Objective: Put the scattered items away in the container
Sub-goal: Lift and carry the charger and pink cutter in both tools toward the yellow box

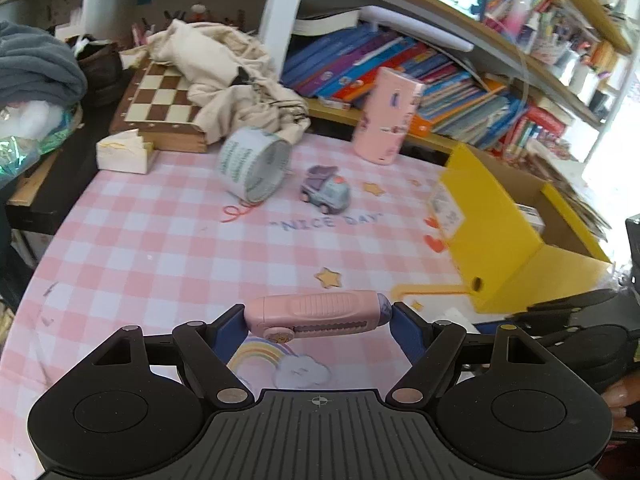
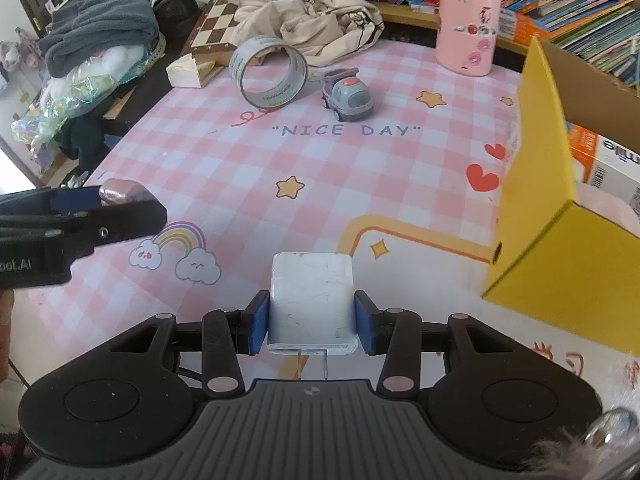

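My left gripper [image 1: 318, 320] is shut on a pink utility knife [image 1: 316, 314], held crosswise above the pink checked tablecloth. My right gripper [image 2: 312, 322] is shut on a white charger plug [image 2: 312, 304], prongs toward the camera. The left gripper also shows at the left of the right wrist view [image 2: 108, 204]. The yellow cardboard box [image 1: 492, 224] stands open at the right, also in the right wrist view [image 2: 540, 184]. A tape roll [image 2: 268, 72], a grey toy truck [image 2: 348, 96] and a pink cylinder [image 2: 468, 16] sit on the far part of the table.
A chessboard [image 1: 160, 100] under a beige cloth [image 1: 232, 76] lies at the back left, next to a small white box [image 1: 124, 154]. Bookshelves [image 1: 460, 92] run behind the table. Packages [image 2: 608, 160] lie inside the yellow box. A grey blanket pile [image 2: 100, 32] sits off the table's left edge.
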Motion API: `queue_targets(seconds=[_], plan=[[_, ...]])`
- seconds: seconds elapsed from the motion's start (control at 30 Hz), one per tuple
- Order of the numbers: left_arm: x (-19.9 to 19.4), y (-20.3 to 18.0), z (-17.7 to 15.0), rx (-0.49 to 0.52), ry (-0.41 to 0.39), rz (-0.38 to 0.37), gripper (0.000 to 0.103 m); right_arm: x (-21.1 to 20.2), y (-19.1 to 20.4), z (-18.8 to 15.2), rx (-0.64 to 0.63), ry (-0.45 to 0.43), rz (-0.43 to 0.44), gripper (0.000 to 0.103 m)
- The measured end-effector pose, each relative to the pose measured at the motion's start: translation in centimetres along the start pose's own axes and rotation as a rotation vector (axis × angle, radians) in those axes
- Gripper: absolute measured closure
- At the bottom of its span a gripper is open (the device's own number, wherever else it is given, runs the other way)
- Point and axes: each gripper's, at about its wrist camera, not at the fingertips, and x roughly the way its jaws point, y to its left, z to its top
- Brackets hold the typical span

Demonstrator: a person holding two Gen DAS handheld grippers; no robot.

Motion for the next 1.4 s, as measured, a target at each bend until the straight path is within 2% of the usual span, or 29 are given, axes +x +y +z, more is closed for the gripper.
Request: queue_targets(seconds=[0.27, 0.53, 1.03, 1.4], plan=[[-2.8, -1.4, -1.6, 0.028, -0.022, -0.056, 0.025, -2.5, 1.0, -2.9, 0.004, -0.033, -0.050, 0.062], [-3.3, -2.6, -2.8, 0.058, -0.002, -0.106, 0.025, -3.6, 1.2, -5.4, 0.035, -0.022, -0.083, 0.062], [-3.1, -5.5, -3.5, 0.128, 0.016, -0.182, 0.025, -6.1, -0.8, -8.4, 0.113, -0.029, -0.173, 0.062], [-1.7, -9.0, -3.3, 0.191, 0.038, -0.247, 0.025, -8.3, -4.4, -10.3, 0.181, -0.030, -0.250, 0.062]])
